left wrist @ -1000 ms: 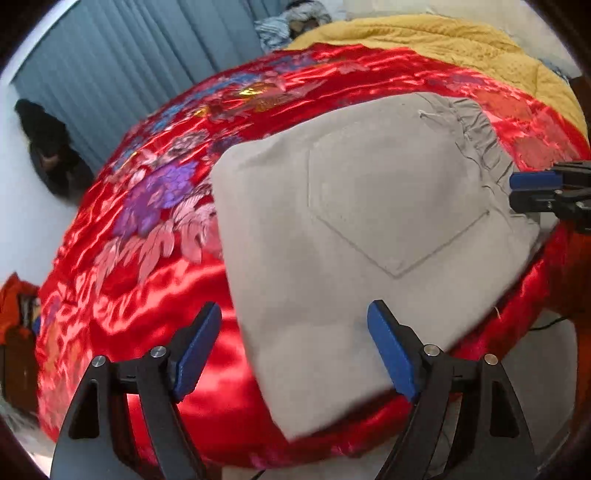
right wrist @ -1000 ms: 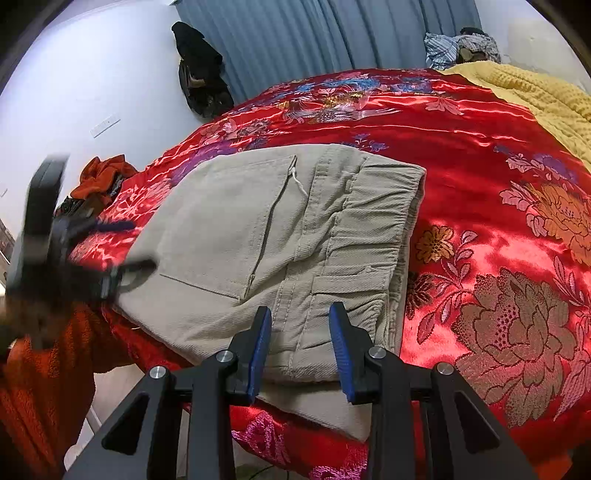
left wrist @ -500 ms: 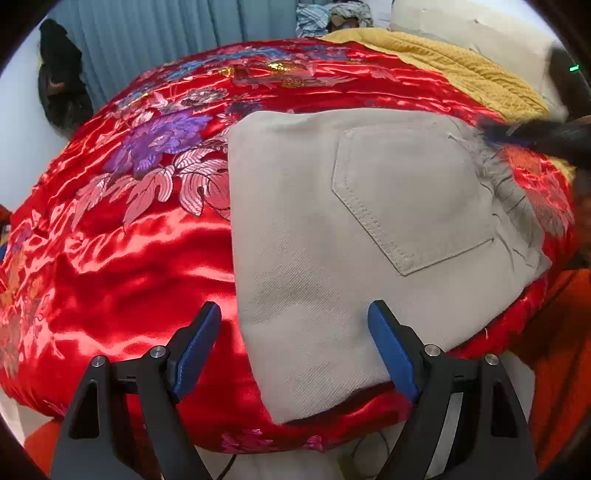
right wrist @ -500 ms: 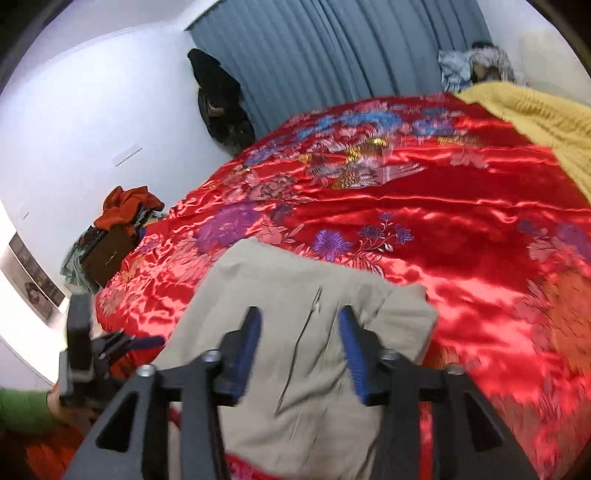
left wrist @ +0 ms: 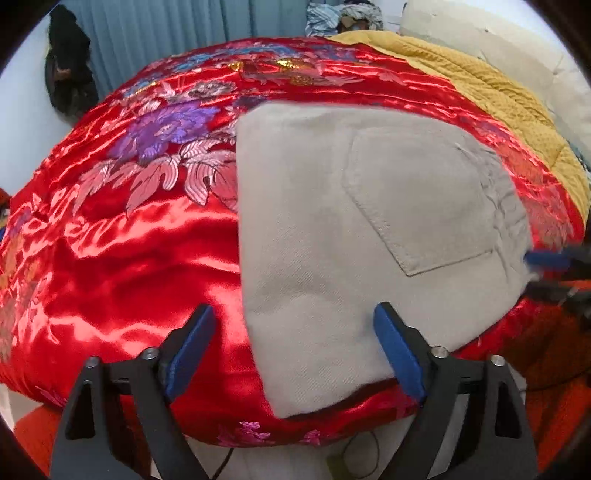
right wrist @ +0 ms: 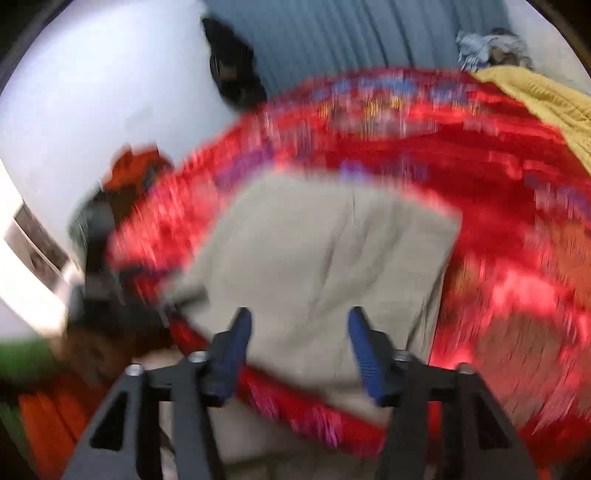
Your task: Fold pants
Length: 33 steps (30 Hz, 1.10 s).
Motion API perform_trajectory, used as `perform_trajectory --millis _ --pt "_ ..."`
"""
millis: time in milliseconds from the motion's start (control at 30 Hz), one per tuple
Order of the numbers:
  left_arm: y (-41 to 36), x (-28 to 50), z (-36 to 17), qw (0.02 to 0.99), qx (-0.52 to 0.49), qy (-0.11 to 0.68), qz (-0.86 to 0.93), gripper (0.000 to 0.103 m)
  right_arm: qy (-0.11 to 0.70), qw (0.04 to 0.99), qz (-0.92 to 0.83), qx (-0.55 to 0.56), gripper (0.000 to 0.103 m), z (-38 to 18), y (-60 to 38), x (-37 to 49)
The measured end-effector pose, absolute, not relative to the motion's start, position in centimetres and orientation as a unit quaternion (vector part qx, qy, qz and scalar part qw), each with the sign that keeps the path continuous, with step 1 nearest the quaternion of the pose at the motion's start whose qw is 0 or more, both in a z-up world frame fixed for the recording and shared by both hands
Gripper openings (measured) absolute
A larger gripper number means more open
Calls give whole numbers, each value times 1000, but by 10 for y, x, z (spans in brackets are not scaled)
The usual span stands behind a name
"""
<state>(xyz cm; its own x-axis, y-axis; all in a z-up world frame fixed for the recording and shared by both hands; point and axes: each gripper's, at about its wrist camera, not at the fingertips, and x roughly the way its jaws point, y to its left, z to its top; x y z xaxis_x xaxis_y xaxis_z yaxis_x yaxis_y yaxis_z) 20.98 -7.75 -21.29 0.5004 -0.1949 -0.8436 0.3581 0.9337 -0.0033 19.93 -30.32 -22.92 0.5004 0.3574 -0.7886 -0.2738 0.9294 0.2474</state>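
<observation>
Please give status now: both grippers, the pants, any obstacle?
Left gripper open, empty. Right gripper open, empty, view blurred. Folded beige cotton pants flat on red floral satin bedspread. No obstacle on pants.

Left of pants: the red cover [left wrist: 122, 266] lies bare and smooth, with lots of room for a gripper.
Pants [left wrist: 354, 236]: folded flat at the near bed edge; they take up the middle.
Left gripper [left wrist: 291, 343]: jaws wide apart over the pants' near left corner.
Right gripper [right wrist: 299, 350]: jaws apart over the pants' near edge; the view is blurry.
Far right: a yellow blanket [left wrist: 491, 88] sits bunched up there.
Far end: a clothes pile [left wrist: 343, 14] by the curtain [left wrist: 177, 40].
</observation>
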Motion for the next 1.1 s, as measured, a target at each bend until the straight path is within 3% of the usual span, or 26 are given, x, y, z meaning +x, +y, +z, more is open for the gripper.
perform_trajectory --millis 533,900,1100 --pt "-75 211 -218 862 80 480 -143 97 445 872 170 110 54 -246 -317 189" --pt "-75 211 -218 862 77 480 -144 97 440 878 161 93 54 -246 -313 184" --pt "-37 225 -166 849 18 491 -194 97 409 858 181 253 56 -215 -372 187"
